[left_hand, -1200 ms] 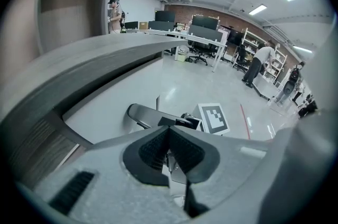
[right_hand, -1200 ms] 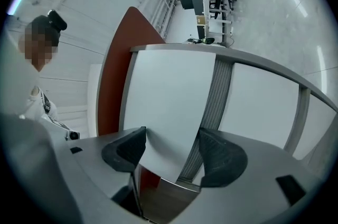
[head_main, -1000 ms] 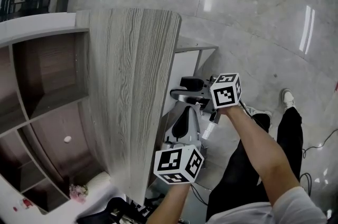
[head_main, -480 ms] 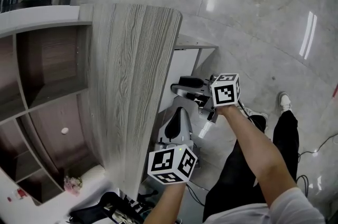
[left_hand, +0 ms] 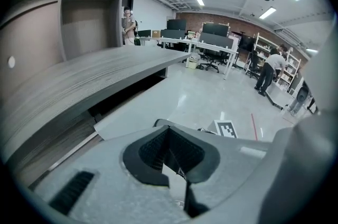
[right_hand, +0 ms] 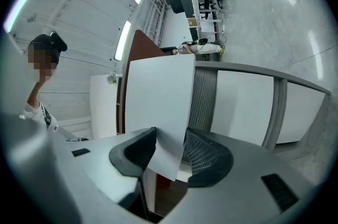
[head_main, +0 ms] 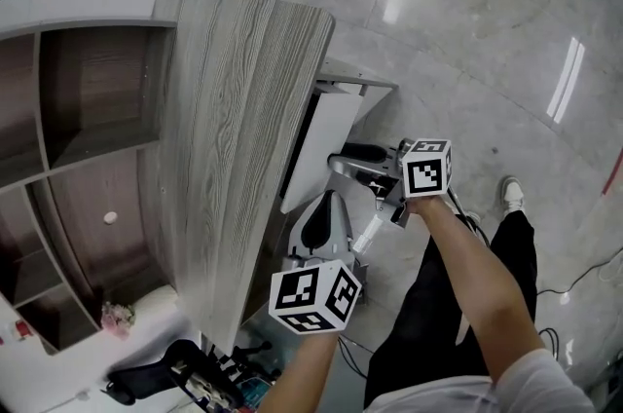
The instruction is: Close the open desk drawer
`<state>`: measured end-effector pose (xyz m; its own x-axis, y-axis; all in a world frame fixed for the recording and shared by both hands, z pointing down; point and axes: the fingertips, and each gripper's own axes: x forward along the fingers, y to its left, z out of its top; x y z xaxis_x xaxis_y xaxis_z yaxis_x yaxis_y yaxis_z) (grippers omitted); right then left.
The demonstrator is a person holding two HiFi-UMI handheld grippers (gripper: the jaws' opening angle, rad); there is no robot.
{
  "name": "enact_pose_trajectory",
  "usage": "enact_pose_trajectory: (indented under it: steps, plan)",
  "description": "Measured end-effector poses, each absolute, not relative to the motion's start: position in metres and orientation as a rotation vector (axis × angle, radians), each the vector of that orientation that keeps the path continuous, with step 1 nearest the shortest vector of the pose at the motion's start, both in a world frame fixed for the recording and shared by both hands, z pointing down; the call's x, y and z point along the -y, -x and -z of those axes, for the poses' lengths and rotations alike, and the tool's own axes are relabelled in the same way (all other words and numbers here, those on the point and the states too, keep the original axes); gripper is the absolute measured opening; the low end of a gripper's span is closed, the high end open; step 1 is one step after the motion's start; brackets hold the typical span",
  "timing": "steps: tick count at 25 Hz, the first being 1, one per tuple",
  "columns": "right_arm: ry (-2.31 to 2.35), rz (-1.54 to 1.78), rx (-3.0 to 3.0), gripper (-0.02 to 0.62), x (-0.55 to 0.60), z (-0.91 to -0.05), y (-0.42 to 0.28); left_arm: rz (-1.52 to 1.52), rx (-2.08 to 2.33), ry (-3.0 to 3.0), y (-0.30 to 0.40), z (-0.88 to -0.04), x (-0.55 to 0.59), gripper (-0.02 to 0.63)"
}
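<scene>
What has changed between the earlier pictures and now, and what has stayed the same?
The right tool has just been closing its jaws and now clamps the edge of the white drawer front. That front still stands out, open, from under the desk top, and the left tool stays clear of it.

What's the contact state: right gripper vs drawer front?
Touching. The right gripper view shows the right gripper, jaws just closed, pressing both sides of the white drawer front between them.
</scene>
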<state>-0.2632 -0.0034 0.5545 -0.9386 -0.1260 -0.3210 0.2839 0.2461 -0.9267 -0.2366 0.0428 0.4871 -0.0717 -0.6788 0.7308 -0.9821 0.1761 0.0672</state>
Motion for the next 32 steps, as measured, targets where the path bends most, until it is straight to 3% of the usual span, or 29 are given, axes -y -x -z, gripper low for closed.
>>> enact_pose_trajectory:
  steps: [27,32]
  plan:
    - [-0.049,1.877,-2.259,0.17,-0.01,-0.583,0.197,-0.561,1.894,-1.476,0.185,-0.476,-0.077,0.002]
    - [0.027,1.915,-2.269,0.092,-0.012,-0.591,0.195,-0.551,1.908,-1.458,0.189,-0.472,-0.083,0.002]
